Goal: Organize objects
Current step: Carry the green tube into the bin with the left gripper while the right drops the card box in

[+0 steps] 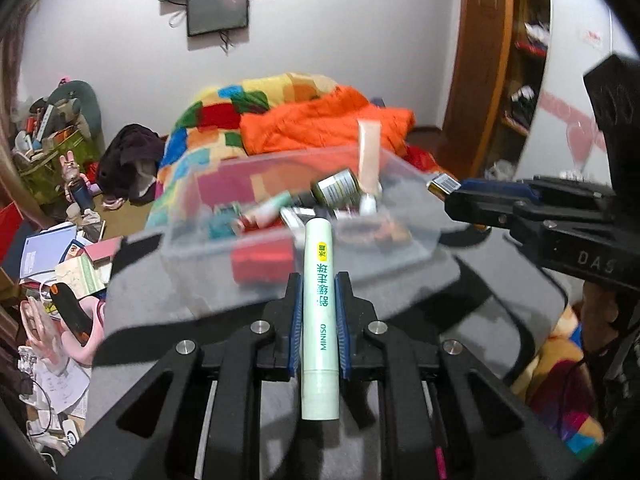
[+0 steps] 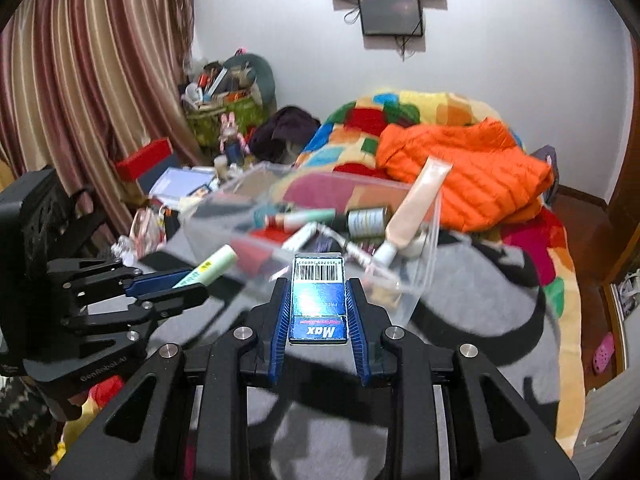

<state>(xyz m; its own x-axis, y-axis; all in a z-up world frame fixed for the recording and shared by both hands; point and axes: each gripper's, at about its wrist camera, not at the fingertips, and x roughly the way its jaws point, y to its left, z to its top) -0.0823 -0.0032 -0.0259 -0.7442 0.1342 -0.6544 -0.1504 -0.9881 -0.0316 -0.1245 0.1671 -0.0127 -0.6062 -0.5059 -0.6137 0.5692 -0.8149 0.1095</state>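
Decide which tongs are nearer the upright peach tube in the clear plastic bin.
Right. The right tongs sit near the peach tube; the left tongs hold back at the bin's opposite side.

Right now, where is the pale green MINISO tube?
The MINISO tube is clamped in the left tongs, pointing at the clear plastic bin just ahead; the right wrist view shows it at left.

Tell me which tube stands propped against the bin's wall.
The peach-pink tube, cap down, leaning on the clear bin's far corner; the mint tube is clamped in the left tongs.
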